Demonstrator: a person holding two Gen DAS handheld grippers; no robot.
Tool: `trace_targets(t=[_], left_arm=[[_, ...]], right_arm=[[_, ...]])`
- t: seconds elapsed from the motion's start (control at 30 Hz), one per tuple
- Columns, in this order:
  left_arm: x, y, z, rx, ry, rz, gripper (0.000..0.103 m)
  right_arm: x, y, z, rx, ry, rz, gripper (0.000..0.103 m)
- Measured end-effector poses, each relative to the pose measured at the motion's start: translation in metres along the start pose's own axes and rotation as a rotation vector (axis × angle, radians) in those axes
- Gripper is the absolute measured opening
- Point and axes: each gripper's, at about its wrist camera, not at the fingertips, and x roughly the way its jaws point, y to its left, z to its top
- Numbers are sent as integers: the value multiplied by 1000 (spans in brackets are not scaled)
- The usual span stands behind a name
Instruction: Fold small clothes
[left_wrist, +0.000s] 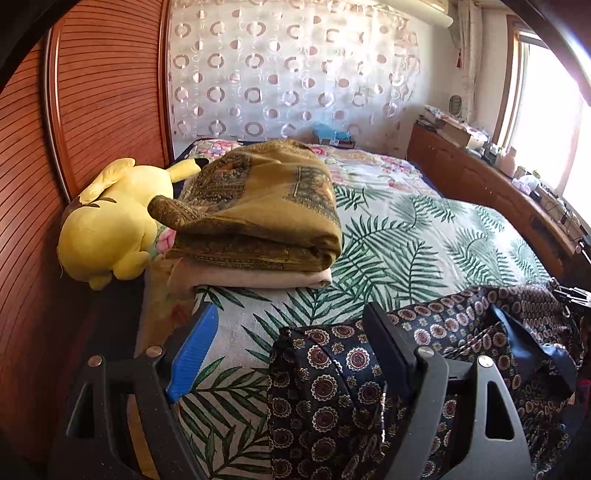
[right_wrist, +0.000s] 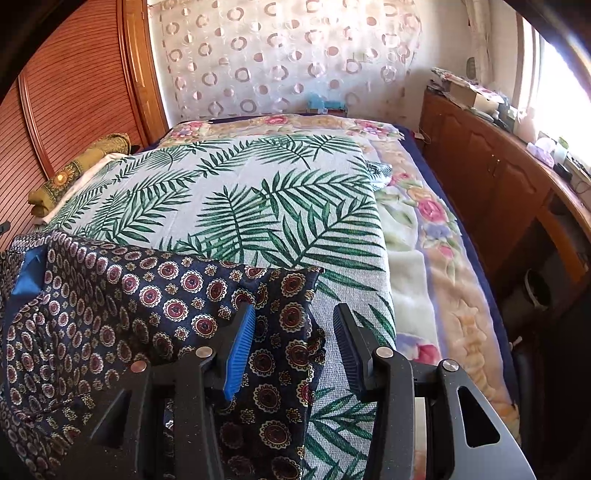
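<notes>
Patterned garment (right_wrist: 110, 306) long axis crosswise between grippers; left gripper (left_wrist: 291, 354), right gripper (right_wrist: 295, 347) parted, gripping nothing.

garment (right_wrist: 110, 295) on bedspread (right_wrist: 258, 192) | folded stack (left_wrist: 255, 221) behind, plush (left_wrist: 107, 221) beside

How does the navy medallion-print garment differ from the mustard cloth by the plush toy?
The navy garment is dark with round medallions; the mustard cloth is ochre with dark bordered panels. The navy garment lies loose and rumpled at the near edge; the mustard cloth is folded and stacked on a beige piece. Both rest on the palm-leaf cover.
</notes>
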Motion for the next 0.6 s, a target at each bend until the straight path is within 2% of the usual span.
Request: trace_targets(t=[0.17,0.33,0.47,0.6], left_arm=[[17,2,-7,-2,78,43,81],[28,8,-15,-14,134,13,81],[35,4,-21,6,180,-28,63],[37,-2,-22,38,188,-52,51]], right_arm=[[1,-6,0,9,-4,12,52],[6,-7,-1,1,-2,9,53],[6,-4,0,-17,11,16,53],[5,4,0,-63,24,63,52]])
